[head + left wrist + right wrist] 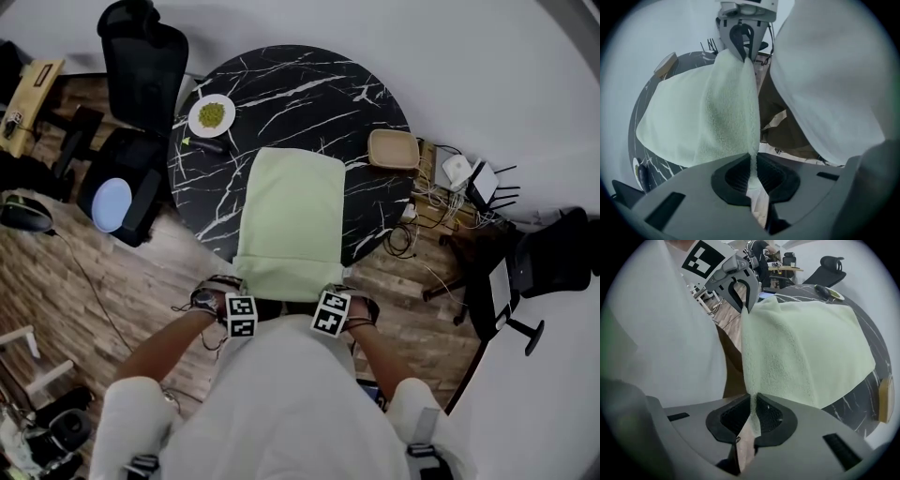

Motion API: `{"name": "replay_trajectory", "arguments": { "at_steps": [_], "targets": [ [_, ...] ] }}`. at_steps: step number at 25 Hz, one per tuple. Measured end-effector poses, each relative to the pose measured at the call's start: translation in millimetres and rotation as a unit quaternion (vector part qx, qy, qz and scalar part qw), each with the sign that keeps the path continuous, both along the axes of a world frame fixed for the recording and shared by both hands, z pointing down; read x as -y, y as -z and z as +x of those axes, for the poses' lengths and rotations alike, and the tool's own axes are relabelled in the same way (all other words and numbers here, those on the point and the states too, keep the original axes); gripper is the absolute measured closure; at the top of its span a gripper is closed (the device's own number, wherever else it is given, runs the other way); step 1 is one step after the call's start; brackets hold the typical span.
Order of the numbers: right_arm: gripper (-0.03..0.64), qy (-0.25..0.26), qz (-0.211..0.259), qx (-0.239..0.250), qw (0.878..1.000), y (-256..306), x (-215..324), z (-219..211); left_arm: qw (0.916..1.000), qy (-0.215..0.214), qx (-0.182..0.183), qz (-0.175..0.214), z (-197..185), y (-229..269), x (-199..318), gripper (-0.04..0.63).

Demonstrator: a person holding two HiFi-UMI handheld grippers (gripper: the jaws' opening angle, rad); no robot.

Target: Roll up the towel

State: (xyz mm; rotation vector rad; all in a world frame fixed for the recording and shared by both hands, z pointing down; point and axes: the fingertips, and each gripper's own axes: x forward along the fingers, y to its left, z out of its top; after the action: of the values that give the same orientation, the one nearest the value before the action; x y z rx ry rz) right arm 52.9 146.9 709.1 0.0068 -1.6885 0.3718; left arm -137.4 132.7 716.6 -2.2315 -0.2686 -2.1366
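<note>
At the far left of the head view, a black office chair [141, 66] is seen beside the round, black marbled worktop [300, 84]. A white plate [212, 114] with something green on it is set on the worktop's left part, well apart from both tools. The left tool [242, 309] is held at the near rim of the worktop and pointed down. Its jaws are closed tight on the near left corner of the pale green towel [289, 220], and only a thin fold of cloth is pinched between the pads. The towel is spread over the middle of the worktop. Its near edge is held up past the rim and stretched between the two tools. The right tool [330, 309] is clamped in the same way on the near right corner. A tan square dish [393, 149] is seen near the worktop's right edge, apart from the towel.
</note>
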Motion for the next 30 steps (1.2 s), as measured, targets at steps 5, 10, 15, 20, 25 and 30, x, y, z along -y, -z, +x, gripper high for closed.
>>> {"name": "replay_trajectory", "arguments": {
  "at_steps": [5, 10, 15, 20, 25, 30],
  "targets": [
    [0.588, -0.007, -0.02, -0.001, 1.0, -2.7, -19.9, 2.9, 0.9998, -0.008, 0.005, -0.015, 2.2, -2.0, -16.2, 0.577],
    [0.588, -0.018, -0.014, 0.015, 1.0, 21.9, 0.3, 2.2, 0.9999, 0.002, 0.003, -0.013, 1.7, 13.3, 0.1, 0.575],
    [0.586, -0.046, 0.031, 0.041, 0.998, 61.8, 52.9, 4.2, 0.9978, 0.056, -0.012, 0.034, 2.5, 46.8, 53.2, 0.575],
    [0.584, -0.063, 0.125, 0.042, 0.989, 71.8, 122.0, 9.9, 0.9924, 0.083, -0.023, 0.088, 5.2, 59.5, 110.2, 0.575],
    [0.584, -0.049, 0.179, 0.015, 0.982, 47.7, 168.5, 12.6, 0.9878, 0.071, -0.004, 0.138, 8.2, 44.8, 157.4, 0.575],
    [0.584, -0.071, 0.193, 0.008, 0.979, 27.9, 190.5, 15.1, 0.9843, 0.071, 0.002, 0.162, 10.4, 29.9, 180.3, 0.574]
  ]
}}
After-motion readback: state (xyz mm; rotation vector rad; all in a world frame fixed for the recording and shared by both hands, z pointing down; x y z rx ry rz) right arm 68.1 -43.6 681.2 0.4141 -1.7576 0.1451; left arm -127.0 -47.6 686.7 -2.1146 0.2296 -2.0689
